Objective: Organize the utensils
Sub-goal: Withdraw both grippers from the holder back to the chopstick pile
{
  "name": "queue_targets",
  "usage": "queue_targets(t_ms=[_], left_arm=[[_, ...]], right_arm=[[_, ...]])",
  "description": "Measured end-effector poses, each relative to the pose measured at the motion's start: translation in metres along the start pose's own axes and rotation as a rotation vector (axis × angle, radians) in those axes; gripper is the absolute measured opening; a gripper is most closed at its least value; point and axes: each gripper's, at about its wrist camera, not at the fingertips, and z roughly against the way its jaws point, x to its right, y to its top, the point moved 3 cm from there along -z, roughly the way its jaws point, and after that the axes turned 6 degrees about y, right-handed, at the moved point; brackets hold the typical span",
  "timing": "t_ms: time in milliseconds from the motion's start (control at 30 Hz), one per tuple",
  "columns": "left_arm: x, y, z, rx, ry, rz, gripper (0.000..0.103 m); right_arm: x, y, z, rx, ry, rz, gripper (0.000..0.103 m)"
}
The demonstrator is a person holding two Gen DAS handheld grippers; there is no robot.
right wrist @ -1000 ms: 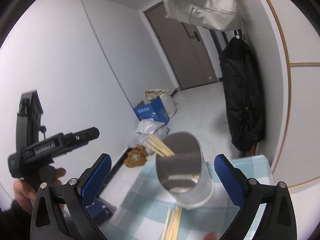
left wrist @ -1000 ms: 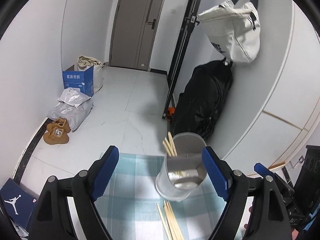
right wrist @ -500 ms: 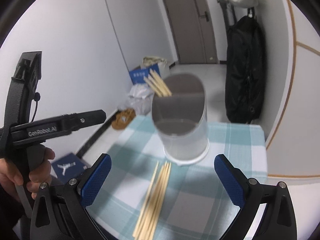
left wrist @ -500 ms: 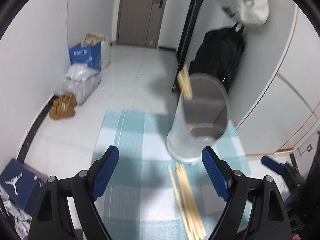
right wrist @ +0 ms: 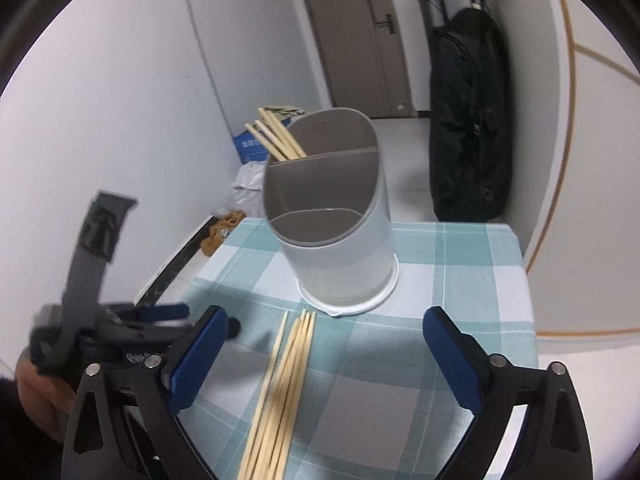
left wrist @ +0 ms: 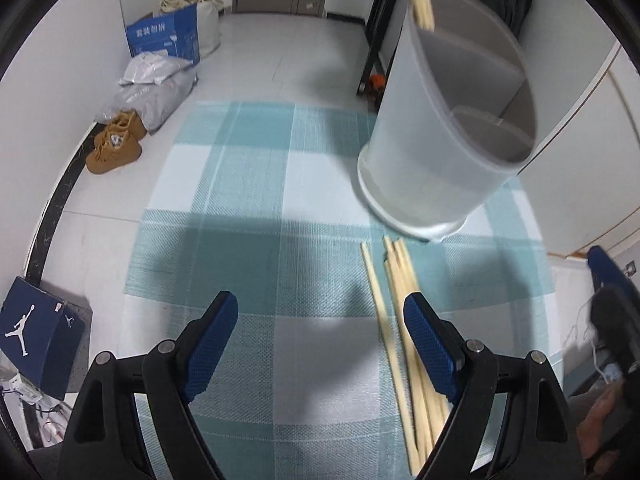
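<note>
One Jordan-logo shoebox (left wrist: 38, 330), loose chopsticks (right wrist: 280, 392)

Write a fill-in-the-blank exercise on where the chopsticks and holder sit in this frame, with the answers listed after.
1. The loose chopsticks lie on the checked ____.
2. The utensil holder already has chopsticks in its ____ compartment, seen from the right wrist.
3. Both the left gripper and the right gripper are ____ and hold nothing.
4. Beside the blue box on the floor sits a pair of ____ shoes.

Answers: tablecloth; far; open; brown
</note>
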Motion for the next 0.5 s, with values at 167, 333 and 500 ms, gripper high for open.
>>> queue_targets(t_ms=[167,333,500], left_arm=[[0.005,-0.004,-0.018,-0.064,0.025,-0.016,0.082],[0.013,-0.003,-0.025,-0.088,0.042,-0.043,0.082],[0.015,-0.003,-0.028,-0.089,0.082,-0.044,0.082]], right_arm=[[0.008,-0.005,-0.001,0.002,-0.017,-0.051,0.084],[0.011,-0.004,0.004,0.024,-0.047,-0.053,0.084],[0.016,-0.006,0.003,0.010,-0.058,-0.080,0.084]])
